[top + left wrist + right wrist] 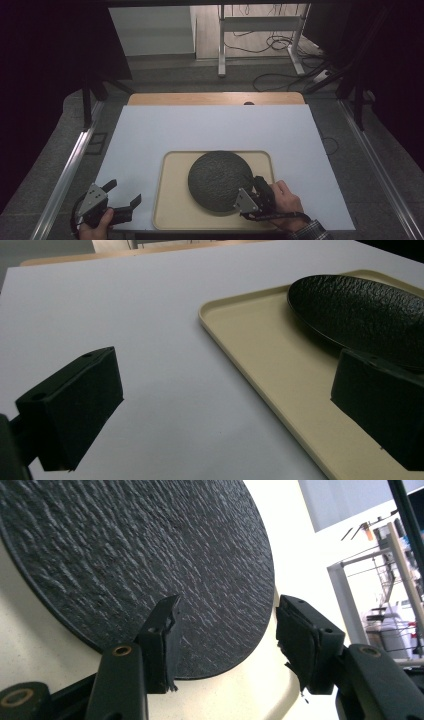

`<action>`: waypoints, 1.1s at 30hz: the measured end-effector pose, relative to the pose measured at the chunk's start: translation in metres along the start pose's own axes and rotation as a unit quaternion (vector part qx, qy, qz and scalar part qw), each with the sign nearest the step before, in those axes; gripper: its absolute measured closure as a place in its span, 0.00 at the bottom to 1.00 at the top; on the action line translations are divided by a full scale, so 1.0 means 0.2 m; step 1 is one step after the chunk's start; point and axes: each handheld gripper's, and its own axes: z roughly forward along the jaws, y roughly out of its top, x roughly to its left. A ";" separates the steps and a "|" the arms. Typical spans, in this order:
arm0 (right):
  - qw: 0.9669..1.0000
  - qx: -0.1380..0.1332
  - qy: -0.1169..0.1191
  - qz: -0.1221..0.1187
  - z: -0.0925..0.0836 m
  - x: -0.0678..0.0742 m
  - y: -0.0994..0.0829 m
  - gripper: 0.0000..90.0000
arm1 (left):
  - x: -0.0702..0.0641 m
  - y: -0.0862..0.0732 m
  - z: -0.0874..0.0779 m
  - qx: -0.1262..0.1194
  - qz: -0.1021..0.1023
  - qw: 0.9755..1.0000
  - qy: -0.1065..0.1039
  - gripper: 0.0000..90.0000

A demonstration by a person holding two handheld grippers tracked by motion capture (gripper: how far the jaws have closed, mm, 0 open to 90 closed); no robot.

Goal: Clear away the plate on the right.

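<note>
Here the right gripper [256, 189] sits at the black plate's [220, 180] near right edge, its 2 jaws parted astride the rim. That plate lies on the cream tray [172, 210]. Left of the tray, the left gripper [122, 192] hovers agape over white board [210, 130].

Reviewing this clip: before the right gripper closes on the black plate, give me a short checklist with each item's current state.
1. Right gripper open: ok, jaws apart.
2. Black plate rim between its jaws: ok in the right gripper view; one jaw lies over the plate, one outside the rim.
3. Plate resting on the beige tray: ok.
4. Tray lying fully on the white mat: cannot tell; its near edge sits at the mat's border.
5. Left gripper away from the plate: ok, open over the mat beside the tray.
</note>
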 end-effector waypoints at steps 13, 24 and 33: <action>0.999 0.007 0.013 0.048 0.01 -0.05 -0.04 0.46 | 0.00 0.00 0.00 0.001 0.001 1.000 -0.001 0.00; 0.996 0.007 0.019 0.088 0.03 -0.08 -0.08 0.43 | 0.00 0.00 0.00 0.001 0.001 1.000 -0.002 0.00; 0.993 0.008 0.025 0.119 0.03 -0.10 -0.12 0.39 | 0.00 0.00 0.00 0.002 0.001 1.000 -0.002 0.00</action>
